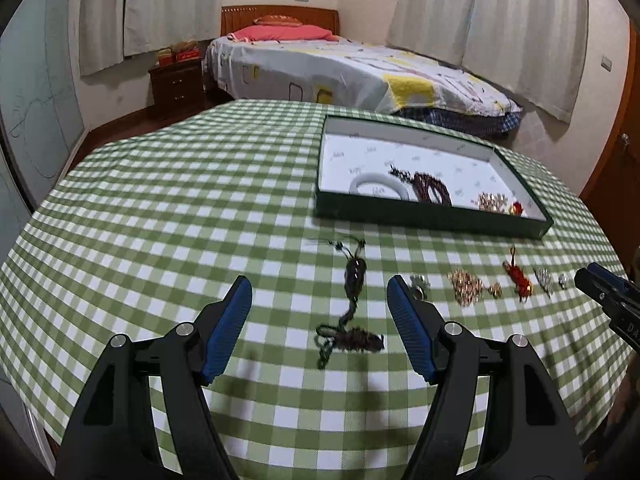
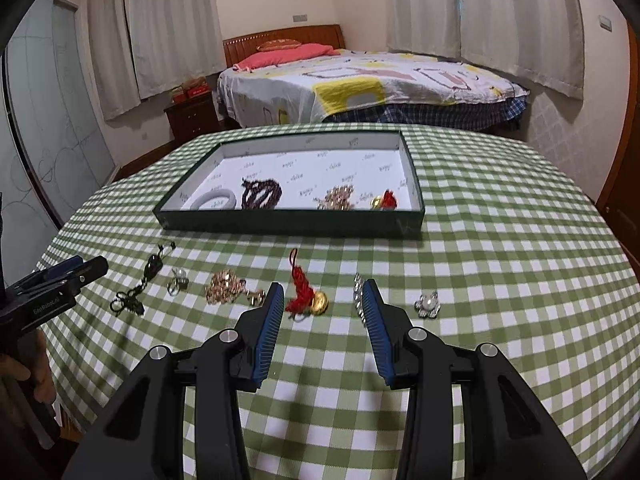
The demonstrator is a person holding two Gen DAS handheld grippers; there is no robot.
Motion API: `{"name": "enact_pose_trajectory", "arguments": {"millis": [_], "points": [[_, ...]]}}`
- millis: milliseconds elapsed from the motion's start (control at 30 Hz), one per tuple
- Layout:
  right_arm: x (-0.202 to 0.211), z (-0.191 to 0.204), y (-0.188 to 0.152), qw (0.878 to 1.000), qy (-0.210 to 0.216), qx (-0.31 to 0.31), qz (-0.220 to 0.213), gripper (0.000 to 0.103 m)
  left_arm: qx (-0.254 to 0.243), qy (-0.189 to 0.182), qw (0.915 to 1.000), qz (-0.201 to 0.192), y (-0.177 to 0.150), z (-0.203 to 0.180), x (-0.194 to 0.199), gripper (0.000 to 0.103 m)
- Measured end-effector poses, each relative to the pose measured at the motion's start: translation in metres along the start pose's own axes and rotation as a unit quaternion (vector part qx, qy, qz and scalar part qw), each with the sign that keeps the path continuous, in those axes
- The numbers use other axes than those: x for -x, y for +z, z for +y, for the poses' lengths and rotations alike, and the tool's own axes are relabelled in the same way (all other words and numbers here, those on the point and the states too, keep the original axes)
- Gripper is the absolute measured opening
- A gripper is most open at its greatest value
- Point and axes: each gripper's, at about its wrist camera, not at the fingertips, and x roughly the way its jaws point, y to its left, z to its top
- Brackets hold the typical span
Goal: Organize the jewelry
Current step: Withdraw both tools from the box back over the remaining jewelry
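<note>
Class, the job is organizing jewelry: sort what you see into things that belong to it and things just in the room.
Belongs to the job:
green tray
dark tassel pendant
gold chain
red tassel charm
left gripper
right gripper

Just in the room:
bed
curtains
nightstand

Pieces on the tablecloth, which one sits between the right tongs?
The red tassel charm with the gold bell; the gold chain and rhinestone clip lie outside the open right tongs.
</note>
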Motion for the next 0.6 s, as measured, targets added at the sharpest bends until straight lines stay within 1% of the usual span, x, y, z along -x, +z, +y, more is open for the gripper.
{"name": "enact_pose_trajectory", "arguments": {"millis": [267, 500, 600], "points": [[-0.011, 0.005, -0.009, 1.000, 0.004, 0.005, 0.020, 0.041, -0.003, 0.001, 0.9997, 0.024, -0.012, -0.003, -0.022, 0.068], [-0.017, 0.004, -0.009, 1.000, 0.004, 0.004, 0.026, 0.041, -0.005, 0.001, 0.9996, 0.026, 0.002, -0.004, -0.043, 0.068], [-0.020, 0.003, -0.009, 1.000, 0.003, 0.003, 0.029, 0.041, -0.008, -0.001, 0.9996, 0.026, 0.008, -0.007, -0.051, 0.067]]}}
